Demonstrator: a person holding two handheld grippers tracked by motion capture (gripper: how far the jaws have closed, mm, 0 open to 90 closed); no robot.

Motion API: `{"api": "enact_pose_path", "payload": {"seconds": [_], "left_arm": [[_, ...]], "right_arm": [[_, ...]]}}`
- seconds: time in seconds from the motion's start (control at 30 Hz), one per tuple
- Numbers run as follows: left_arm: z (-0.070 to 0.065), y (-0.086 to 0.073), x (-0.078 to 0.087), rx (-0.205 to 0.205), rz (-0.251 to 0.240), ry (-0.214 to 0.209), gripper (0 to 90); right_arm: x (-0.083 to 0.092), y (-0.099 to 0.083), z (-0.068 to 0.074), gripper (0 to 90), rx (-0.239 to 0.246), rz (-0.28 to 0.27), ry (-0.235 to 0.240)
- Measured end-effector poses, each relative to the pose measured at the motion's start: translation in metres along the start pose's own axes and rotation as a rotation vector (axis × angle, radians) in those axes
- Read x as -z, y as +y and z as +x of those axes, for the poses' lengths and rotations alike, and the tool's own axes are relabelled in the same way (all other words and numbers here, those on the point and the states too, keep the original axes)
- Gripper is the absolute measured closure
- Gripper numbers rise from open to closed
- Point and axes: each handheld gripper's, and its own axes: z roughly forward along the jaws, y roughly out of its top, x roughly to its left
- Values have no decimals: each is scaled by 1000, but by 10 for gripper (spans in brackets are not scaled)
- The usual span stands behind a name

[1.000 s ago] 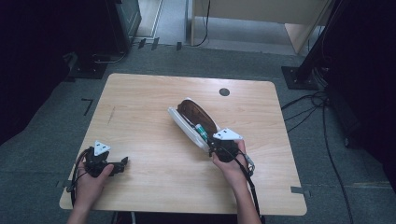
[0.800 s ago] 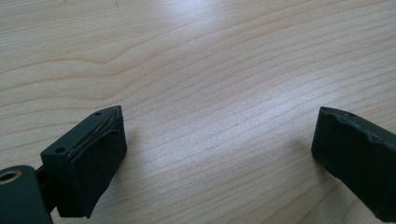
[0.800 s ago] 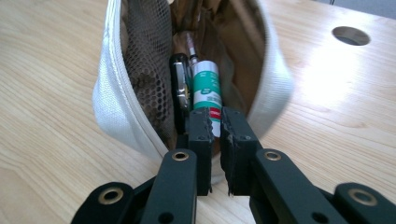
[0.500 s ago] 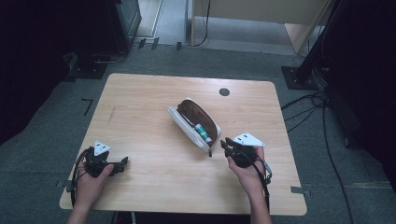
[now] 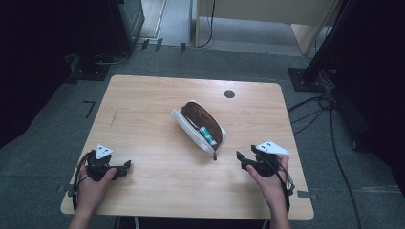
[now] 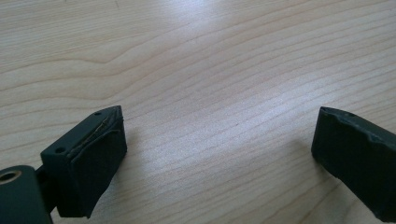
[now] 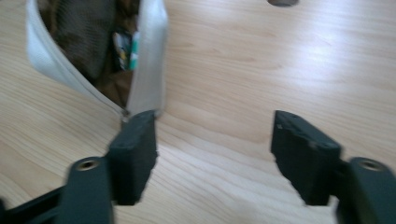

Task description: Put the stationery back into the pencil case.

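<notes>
A white zip pouch (image 5: 198,125) with a brown lining lies open in the middle of the wooden table (image 5: 143,105), a green and white item inside it. In the right gripper view the pouch (image 7: 93,51) fills the upper left, its zip end just beyond the left jaw. My right gripper (image 5: 239,158) sits to the right of the pouch, apart from it; its jaws have just been opening and nothing is between them. The right gripper (image 7: 212,149) stands open over bare wood. My left gripper (image 5: 127,166) rests near the table's front left, and the left gripper (image 6: 215,154) is open and empty.
A dark round cable hole (image 5: 229,94) sits near the table's far right edge. Black stands and cables (image 5: 329,105) are on the grey floor to the right. Dark equipment (image 5: 110,28) stands behind the table at the left.
My right gripper was at the pouch's near end, shut; it has pulled away to the right and toward the front edge and its jaws now stand apart. The pouch gapes wider. The left gripper stayed put.
</notes>
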Motion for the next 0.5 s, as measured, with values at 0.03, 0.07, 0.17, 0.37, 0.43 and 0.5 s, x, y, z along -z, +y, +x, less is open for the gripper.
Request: {"api": "enact_pose_path", "payload": {"seconds": [0.03,0.07,0.17,0.37,0.43,0.5], "left_arm": [[0,0,0,0,0,0,32],[0,0,0,0,0,0,32],[0,0,0,0,0,0,32],[0,0,0,-1,0,0,32],[0,0,0,0,0,0,32],[0,0,0,0,0,0,32]], "right_arm": [[1,-2,-2,197,-4,7,-12],[1,-3,-4,153,-4,12,-25],[4,-9,-9,101,-6,28,-50],[8,-21,-22,0,-25,55,-76],[9,-25,-26,0,-29,68,-95],[10,-30,-31,0,-35,83,-113]]}}
